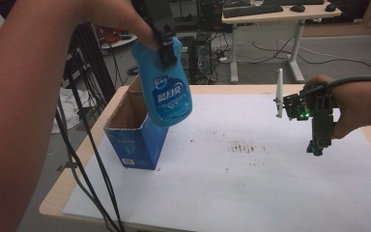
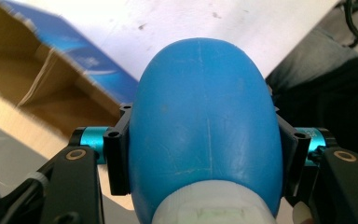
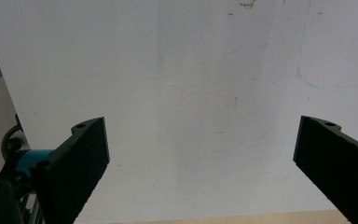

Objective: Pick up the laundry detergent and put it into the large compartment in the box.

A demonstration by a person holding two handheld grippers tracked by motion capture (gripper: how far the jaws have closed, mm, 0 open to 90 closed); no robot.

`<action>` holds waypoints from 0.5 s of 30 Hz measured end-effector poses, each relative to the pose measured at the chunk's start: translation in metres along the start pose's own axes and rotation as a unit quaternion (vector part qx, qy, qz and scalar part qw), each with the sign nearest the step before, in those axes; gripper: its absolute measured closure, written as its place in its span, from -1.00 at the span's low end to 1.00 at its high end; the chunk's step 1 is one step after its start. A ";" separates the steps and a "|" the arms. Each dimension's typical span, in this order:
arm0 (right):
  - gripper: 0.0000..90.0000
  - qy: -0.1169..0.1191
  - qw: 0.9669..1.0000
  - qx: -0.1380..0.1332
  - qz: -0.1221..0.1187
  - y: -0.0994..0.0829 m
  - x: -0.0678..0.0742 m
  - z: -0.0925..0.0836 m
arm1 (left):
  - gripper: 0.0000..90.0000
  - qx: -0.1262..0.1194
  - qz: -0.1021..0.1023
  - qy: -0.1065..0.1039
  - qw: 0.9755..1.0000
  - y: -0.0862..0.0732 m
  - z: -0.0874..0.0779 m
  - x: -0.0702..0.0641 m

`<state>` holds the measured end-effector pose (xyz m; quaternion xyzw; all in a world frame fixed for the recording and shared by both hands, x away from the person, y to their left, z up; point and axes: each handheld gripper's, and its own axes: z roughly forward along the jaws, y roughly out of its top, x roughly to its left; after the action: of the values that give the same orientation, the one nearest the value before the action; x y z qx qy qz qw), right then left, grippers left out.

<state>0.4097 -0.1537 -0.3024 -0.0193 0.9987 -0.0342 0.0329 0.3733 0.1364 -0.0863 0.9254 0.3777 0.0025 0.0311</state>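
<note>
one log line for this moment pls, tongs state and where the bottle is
left tongs: shut on blue bottle | bottle: held in air beside open cardboard box | right tongs: open, empty, over white sheet

The bottle (image 1: 166,92) is bright blue with a white cap and white lettering on a darker blue label. The box (image 1: 137,140) is blue outside, plain brown cardboard inside. A white sheet (image 1: 251,193), speckled with small dark marks, covers the pale wood counter (image 1: 58,198).
</note>
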 end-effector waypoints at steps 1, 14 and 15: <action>-0.95 0.001 1.000 0.002 -0.001 0.000 0.001 0.000 | -0.16 -0.001 -0.012 0.002 1.000 -0.003 -0.001 0.005; -0.95 0.001 1.000 0.004 -0.001 0.003 0.000 0.000 | -0.16 0.013 -0.118 0.023 0.993 -0.035 0.003 0.066; -0.95 0.001 1.000 0.003 -0.001 0.003 0.000 0.000 | -0.16 0.014 -0.122 0.024 0.992 -0.036 0.005 0.070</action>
<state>0.4100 -0.1505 -0.3022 -0.0201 0.9986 -0.0376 0.0322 0.3985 0.2110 -0.0952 0.8722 0.4888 0.0155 0.0087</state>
